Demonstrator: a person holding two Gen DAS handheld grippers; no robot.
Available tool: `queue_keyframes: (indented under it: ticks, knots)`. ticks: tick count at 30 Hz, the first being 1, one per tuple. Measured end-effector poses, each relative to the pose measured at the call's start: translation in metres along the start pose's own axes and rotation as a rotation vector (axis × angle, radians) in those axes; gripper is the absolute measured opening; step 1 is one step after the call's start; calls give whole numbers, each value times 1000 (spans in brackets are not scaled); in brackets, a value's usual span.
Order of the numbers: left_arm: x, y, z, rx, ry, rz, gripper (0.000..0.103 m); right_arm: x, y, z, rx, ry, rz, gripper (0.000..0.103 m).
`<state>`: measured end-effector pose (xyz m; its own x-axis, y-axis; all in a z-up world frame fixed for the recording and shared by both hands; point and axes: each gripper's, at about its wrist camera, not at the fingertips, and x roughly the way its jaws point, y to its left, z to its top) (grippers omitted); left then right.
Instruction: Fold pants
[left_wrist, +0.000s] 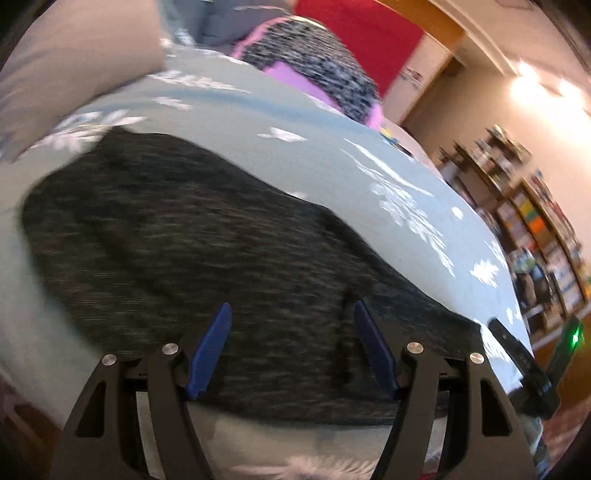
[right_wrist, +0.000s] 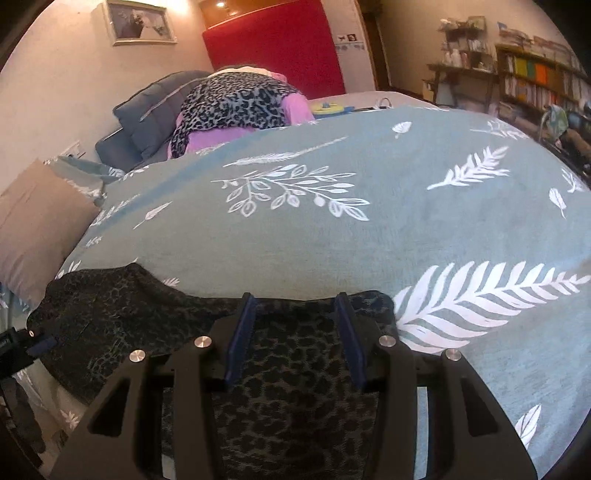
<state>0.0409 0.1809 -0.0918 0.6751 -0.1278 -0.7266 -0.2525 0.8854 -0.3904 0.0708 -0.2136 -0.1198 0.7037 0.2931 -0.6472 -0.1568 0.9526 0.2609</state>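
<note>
While the dark grey leopard-print pants (right_wrist: 295, 387) lie spread along the near edge of the teal bedspread with white leaf prints (right_wrist: 406, 221), your right gripper (right_wrist: 295, 332) hovers over them, its 2 blue fingers (right_wrist: 240, 332) spread apart with cloth showing between but nothing pinched. Your left gripper (left_wrist: 291, 347) stands wide open above the pants' left part, blurred. Far off sit a grey pillow (right_wrist: 155, 107) and a pink-and-leopard bundle (right_wrist: 236, 107).

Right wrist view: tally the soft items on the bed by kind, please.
Dark leopard-print pants: 1
Leaf-print bedspread: 1
Beige pillow: 1
Grey cushion: 1
Leopard-and-pink garment pile: 1
Total: 5
</note>
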Motion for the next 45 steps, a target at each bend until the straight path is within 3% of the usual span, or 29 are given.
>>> queue_keyframes:
  ticks: [7,11,18,20,21,26,28,30,34,37,39,45]
  knots:
    - [-34,65,11,-116,-85,114,69,6,22,-9,-40,49,30,46]
    - [-38,98,16,-220,-109,142,69,9,34,-13,-66,68,38,46]
    - [-31,129,21,-314,-101,153,69,13,42,-15,-86,84,33,46]
    - [-31,129,23,-305,-97,152,56,15,44,-15,-91,88,31,46]
    - [-29,127,26,-290,-91,149,42,17,44,-15,-93,93,31,46]
    - [-23,120,40,-251,-104,126,38,23,52,-19,-105,111,35,46]
    - [-20,119,44,-242,-97,125,26,23,55,-20,-112,114,39,46]
    - [-20,118,49,-229,-99,103,22,23,57,-20,-119,113,42,46]
    - [-26,114,54,-168,-127,104,22,24,59,-21,-121,117,43,46]
    - [-13,137,45,-230,-63,147,22,24,59,-22,-117,119,46,46]
    - [-6,151,37,-260,-44,130,23,24,59,-23,-121,121,47,46]
    - [-12,152,35,-233,-42,109,23,23,59,-22,-123,120,48,46]
